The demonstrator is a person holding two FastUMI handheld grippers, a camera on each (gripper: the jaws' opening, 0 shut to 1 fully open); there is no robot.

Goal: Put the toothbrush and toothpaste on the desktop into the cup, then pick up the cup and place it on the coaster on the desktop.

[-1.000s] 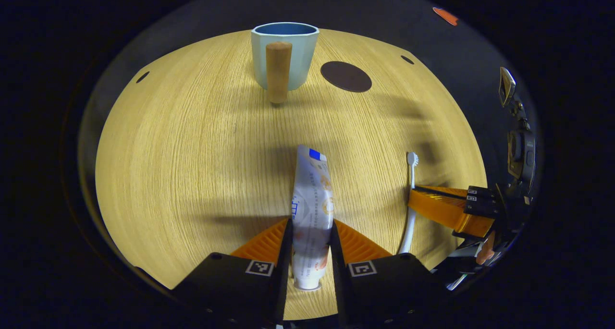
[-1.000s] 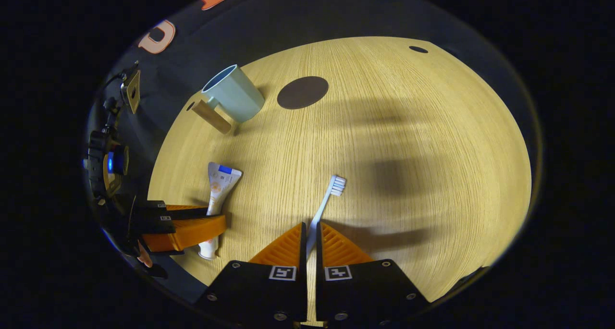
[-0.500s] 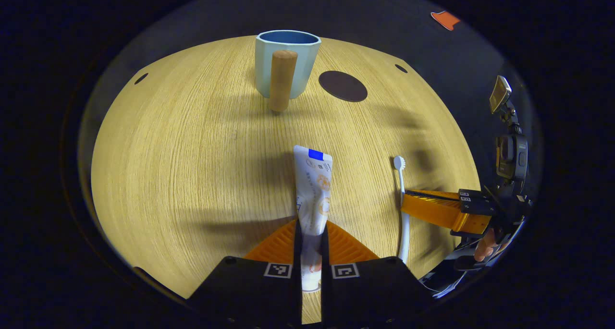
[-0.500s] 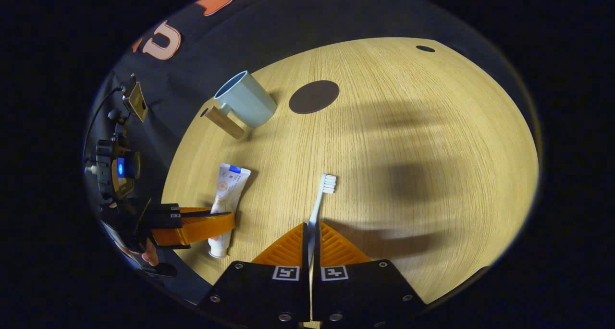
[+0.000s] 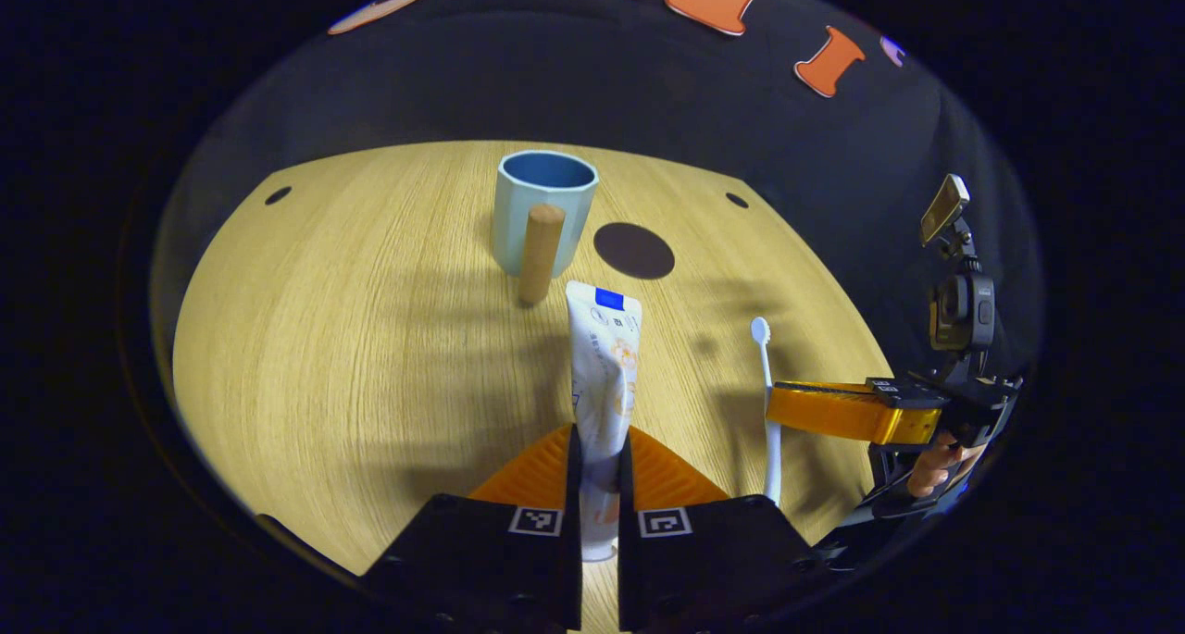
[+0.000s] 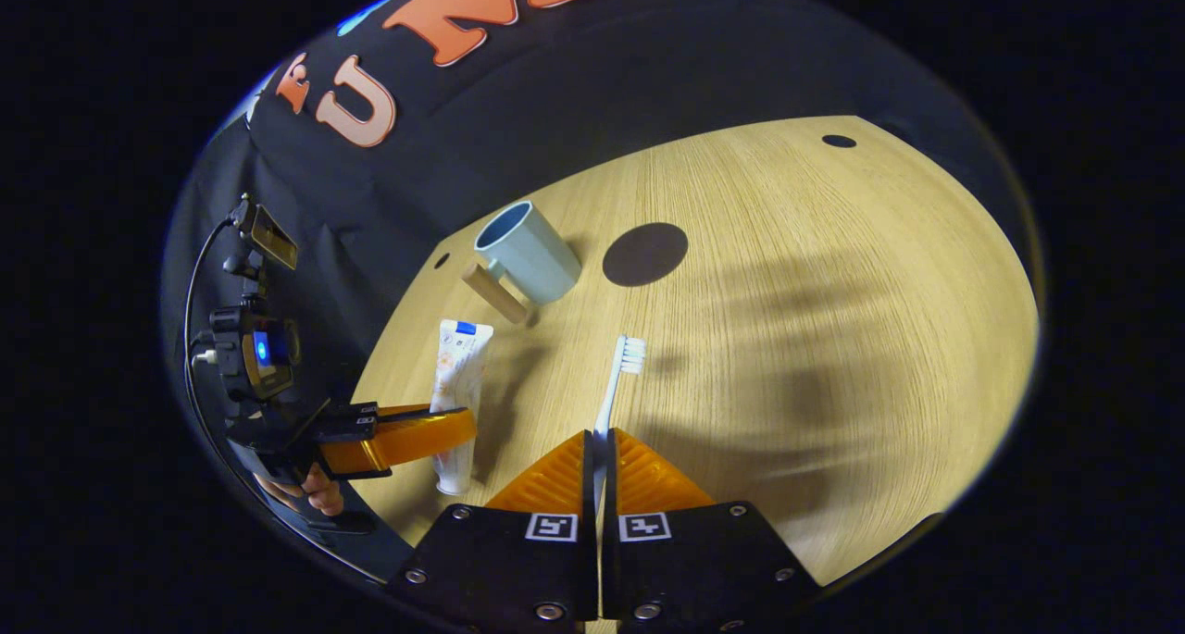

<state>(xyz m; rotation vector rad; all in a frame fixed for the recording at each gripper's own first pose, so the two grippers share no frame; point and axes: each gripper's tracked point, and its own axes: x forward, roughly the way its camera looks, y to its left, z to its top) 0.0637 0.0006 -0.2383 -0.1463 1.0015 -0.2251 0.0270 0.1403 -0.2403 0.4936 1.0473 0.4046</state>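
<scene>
Fingers (image 5: 555,453) around toothpaste (image 5: 604,375) (cap end)

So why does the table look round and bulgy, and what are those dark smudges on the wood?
Left gripper view: the fisheye lens bows the desktop into a dome; soft shadows fall beside the cup and the toothpaste. Right gripper view: same bulge, with broad blurry shadows right of the toothbrush; the coaster stays sharp and free of glare.

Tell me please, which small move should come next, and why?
Probably carry the toothpaste forward to above the cup. The left claw is shut on the tube, the right claw on the toothbrush, and the cup stands open ahead.
</scene>
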